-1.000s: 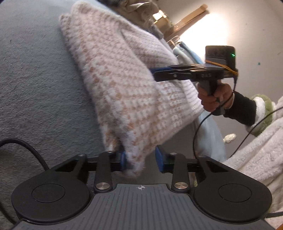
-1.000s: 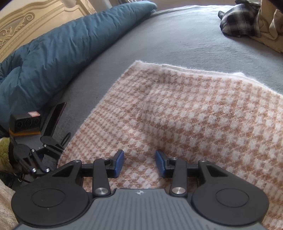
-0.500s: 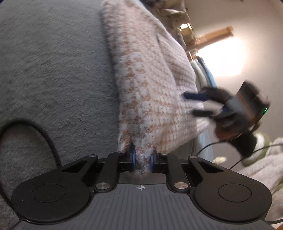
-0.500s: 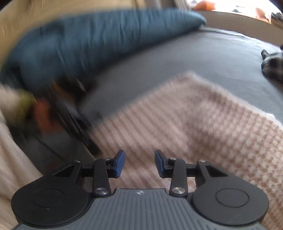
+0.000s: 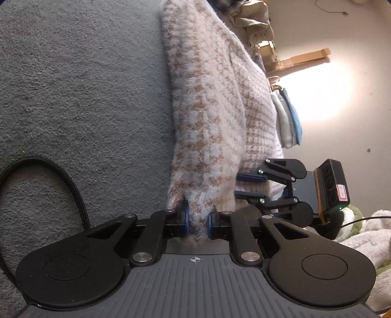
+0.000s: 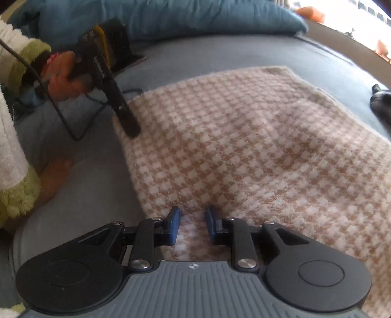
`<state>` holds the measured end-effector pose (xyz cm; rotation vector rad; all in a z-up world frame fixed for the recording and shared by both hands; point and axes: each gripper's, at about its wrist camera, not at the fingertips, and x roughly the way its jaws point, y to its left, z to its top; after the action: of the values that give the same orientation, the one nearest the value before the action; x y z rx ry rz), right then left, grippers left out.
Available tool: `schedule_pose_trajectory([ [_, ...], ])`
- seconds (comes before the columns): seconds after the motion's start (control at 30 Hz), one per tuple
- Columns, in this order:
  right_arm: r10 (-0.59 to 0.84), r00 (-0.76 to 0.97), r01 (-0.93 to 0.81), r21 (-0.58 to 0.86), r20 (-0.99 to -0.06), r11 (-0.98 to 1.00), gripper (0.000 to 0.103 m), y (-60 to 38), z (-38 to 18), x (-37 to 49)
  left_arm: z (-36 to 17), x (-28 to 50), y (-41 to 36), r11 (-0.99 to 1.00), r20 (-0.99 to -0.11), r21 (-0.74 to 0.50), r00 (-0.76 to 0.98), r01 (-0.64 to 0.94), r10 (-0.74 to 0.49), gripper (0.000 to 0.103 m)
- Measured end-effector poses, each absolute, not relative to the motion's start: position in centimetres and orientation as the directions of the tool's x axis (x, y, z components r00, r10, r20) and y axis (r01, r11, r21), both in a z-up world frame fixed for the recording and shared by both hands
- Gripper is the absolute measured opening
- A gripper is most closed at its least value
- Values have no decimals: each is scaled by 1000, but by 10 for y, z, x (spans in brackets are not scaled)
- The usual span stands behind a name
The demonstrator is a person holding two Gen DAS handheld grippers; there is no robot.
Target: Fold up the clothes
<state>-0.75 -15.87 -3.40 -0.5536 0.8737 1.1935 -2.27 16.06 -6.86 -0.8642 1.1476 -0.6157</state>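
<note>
A fluffy cream-and-tan checked sweater (image 5: 207,110) (image 6: 244,146) lies flat on the grey bed cover (image 5: 85,97). My left gripper (image 5: 197,225) is shut on its near corner, and fabric fills the narrow gap between the blue pads. The right wrist view shows that left gripper (image 6: 132,132) at the sweater's left corner, held by a hand (image 6: 61,80). My right gripper (image 6: 193,225) sits at the sweater's near edge, jaws closing, with fabric between the pads but not pinched. In the left wrist view the right gripper (image 5: 240,186) straddles that edge just right of my left one.
A black cable (image 5: 61,176) loops over the bed cover at the left. A teal duvet (image 6: 171,17) runs along the far side. Crumpled clothes (image 5: 251,24) lie beyond the sweater, a dark garment (image 6: 381,100) at the right. A white fleecy sleeve (image 6: 9,146) hangs close.
My left gripper has shut on the sweater's corner and rolled. My right gripper has swung across to the near edge beside the left one, and its jaws have narrowed.
</note>
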Motion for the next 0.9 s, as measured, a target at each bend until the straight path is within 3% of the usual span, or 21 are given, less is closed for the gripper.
schedule_pose_trajectory([
  [0.3,576,147,-948,51,-804,313,20,-169,-23,-12,-12,-39,177,666,-574,-740,430,90,-696,15],
  [0.5,619,172,-942,56,-766,331,20,-180,1,-24,37,-31,151,685,-510,-671,495,283,-704,18],
  [0.57,623,183,-935,61,-761,348,20,-182,6,-28,33,-24,122,674,-531,-653,426,344,-732,19],
  [0.73,556,243,-892,43,-795,451,19,-199,-6,-32,-16,-5,72,768,-720,-524,290,367,-630,17],
  [0.9,398,358,-782,-38,-844,622,14,-272,-13,-20,-41,7,97,724,-678,-643,255,248,-690,11],
])
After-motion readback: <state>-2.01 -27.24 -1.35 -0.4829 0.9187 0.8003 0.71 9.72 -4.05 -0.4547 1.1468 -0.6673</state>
